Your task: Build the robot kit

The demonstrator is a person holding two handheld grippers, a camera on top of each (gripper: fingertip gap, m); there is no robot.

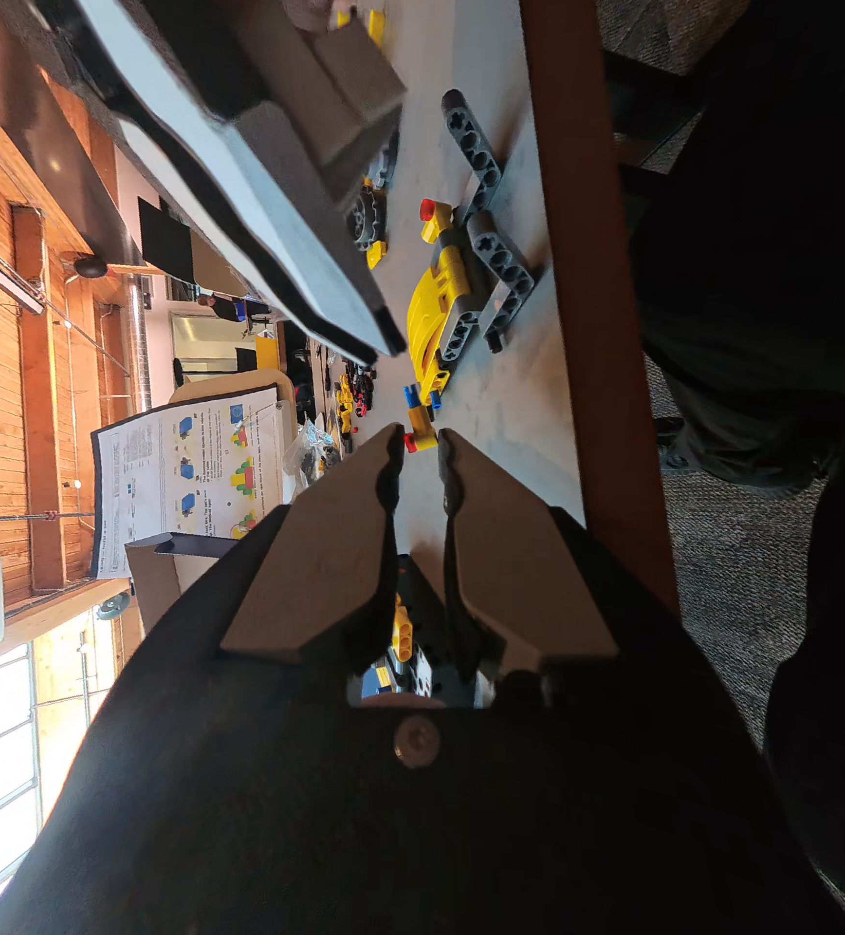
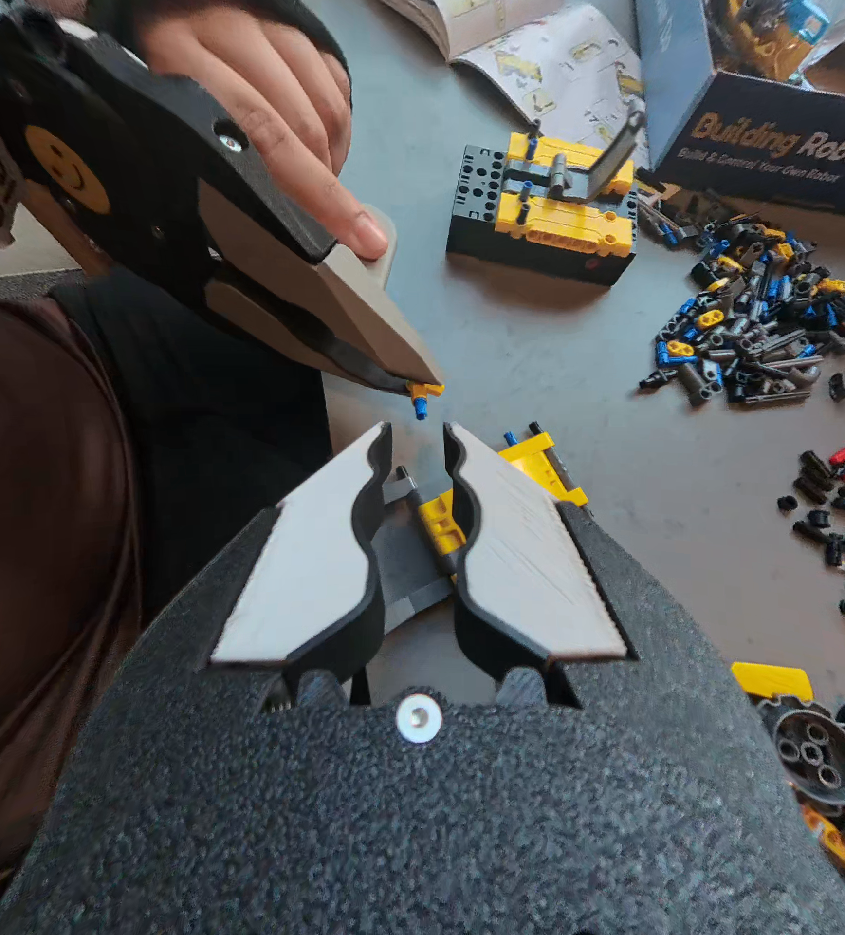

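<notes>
Yellow connector [image 2: 424, 390] pinched in left claw [image 2: 423, 387]; right claw [image 2: 418, 430] narrow, empty, beside lettered box [image 2: 764, 146].

Right gripper [image 2: 416, 430] jaws parted above yellow assembly [image 2: 441, 523]; left gripper [image 2: 423, 387] seemingly pinching small yellow-blue connector [image 2: 423, 395].

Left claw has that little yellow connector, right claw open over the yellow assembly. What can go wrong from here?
1. The left claw pinches the yellow connector only at its very tips; it may twist or drop.
2. The yellow assembly lies loose near the table edge; a nudge from the open right claw might push it off.
3. The two claws' tips are close together and may collide.
</notes>
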